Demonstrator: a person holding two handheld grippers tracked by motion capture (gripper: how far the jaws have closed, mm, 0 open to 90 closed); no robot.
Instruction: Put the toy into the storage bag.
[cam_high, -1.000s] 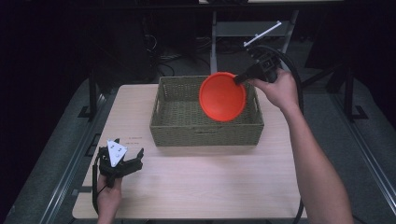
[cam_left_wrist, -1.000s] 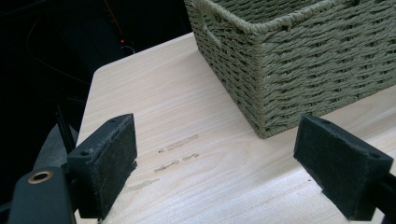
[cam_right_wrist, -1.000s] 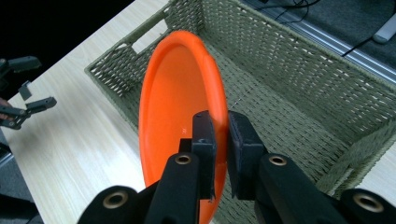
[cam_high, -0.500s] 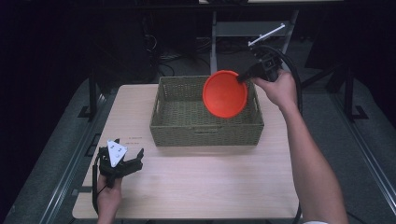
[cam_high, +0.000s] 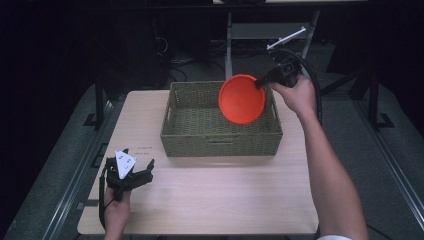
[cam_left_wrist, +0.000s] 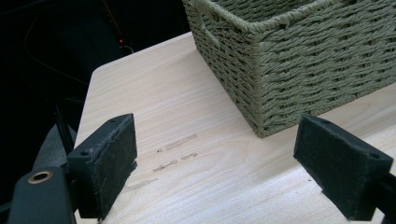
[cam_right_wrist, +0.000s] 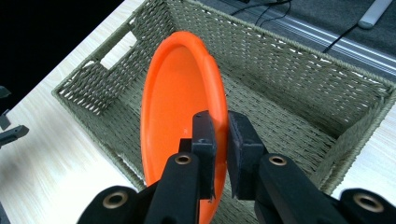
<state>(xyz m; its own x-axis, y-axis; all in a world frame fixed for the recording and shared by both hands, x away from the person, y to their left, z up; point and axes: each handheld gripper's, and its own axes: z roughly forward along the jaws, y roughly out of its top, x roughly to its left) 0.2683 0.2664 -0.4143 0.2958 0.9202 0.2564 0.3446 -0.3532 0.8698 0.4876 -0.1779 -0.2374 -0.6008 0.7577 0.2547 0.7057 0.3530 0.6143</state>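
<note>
A woven olive-green basket sits on the far half of the pale wooden table, and everything else places itself around it. Above the basket's right part, the right tongs grip the rim of an orange plate, which hangs tilted nearly on edge with its hollow side facing the near-left (in the right gripper view the two black pads pinch the rim from either side, the basket's inside spread out beneath). The plate is held in the air over the basket's interior, clear of its floor, with its upper edge close to the far-right wall. The person's right hand holds those tongs just beyond the basket's right far corner, forearm running back toward the table's near edge.

Well away from the basket, near the table's near-left corner, the left tongs rest low with their jaws spread wide and nothing between them; the left gripper view shows the basket's near-left corner ahead of the parted pads.
</note>
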